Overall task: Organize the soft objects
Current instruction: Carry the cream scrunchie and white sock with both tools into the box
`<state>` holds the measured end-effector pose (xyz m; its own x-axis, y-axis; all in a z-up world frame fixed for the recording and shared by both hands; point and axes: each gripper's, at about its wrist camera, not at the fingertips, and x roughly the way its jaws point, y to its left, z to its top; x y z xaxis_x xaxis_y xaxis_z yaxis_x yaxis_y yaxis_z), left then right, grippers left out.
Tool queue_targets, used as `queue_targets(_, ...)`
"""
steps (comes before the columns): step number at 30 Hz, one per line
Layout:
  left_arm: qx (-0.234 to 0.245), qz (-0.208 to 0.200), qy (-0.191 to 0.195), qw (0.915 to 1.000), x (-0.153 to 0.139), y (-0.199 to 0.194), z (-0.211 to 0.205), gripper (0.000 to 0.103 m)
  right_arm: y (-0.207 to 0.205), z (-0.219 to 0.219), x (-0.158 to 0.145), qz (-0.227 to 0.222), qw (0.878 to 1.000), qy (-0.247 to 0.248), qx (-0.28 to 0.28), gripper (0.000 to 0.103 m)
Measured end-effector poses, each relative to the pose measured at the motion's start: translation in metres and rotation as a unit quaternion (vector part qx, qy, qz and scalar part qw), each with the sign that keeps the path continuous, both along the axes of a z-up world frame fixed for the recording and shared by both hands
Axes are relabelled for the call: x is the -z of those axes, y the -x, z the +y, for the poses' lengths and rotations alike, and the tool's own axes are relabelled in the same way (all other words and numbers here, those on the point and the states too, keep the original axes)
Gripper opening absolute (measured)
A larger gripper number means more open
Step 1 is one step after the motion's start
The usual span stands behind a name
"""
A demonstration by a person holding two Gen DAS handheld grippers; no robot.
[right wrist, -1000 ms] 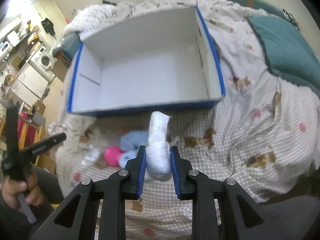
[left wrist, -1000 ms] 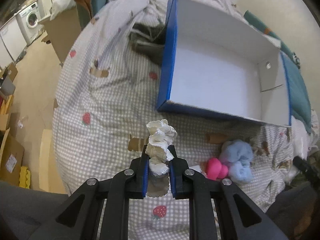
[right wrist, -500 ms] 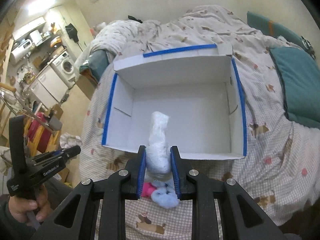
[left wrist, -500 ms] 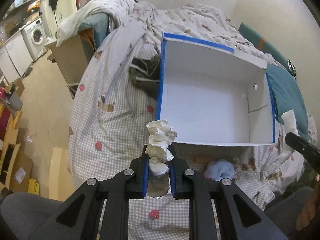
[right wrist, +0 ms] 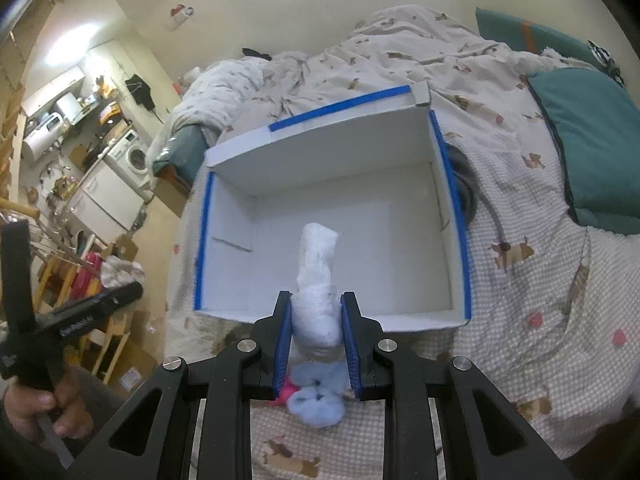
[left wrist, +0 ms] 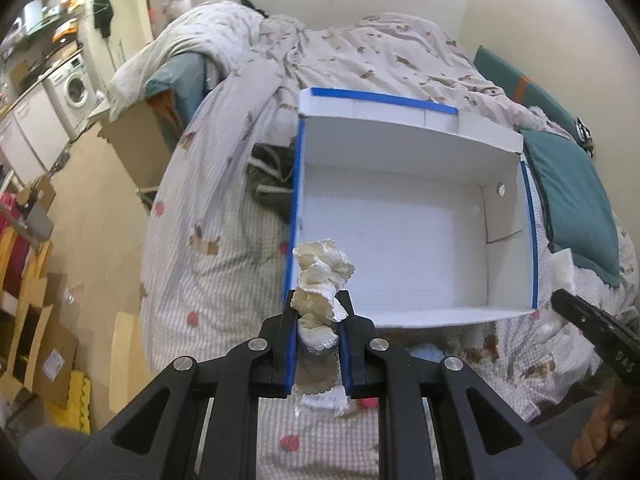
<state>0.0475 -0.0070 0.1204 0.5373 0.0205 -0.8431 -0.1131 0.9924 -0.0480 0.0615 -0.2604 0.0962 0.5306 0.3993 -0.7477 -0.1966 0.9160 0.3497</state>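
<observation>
Holding soft items above the white box (left wrist: pixel 400 240).
Left gripper (left wrist: pixel 318 316) pinches a cream cloth (left wrist: pixel 320 276); right gripper (right wrist: pixel 316 316) pinches a white roll (right wrist: pixel 316 264), both near its front wall.

Both wrist views look steeply down from above the bed (left wrist: pixel 224 264); both share the white box (left wrist: pixel 400 240).
</observation>
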Motion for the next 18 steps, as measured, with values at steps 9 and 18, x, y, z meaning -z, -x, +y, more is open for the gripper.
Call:
queue_targets(9,0.068,0.002,-0.012,0.9976,0.033,-0.073,-0.032,0.015,-0.071,0.022,0.023,0.017,0.999,0.035,0.001,0.025)
queue_targets(18,0.058,0.038,0.0,0.9976,0.093,-0.122,-0.034,0.015,-0.117,0.041,0.071,0.049,0.997,0.054,0.001,0.025)
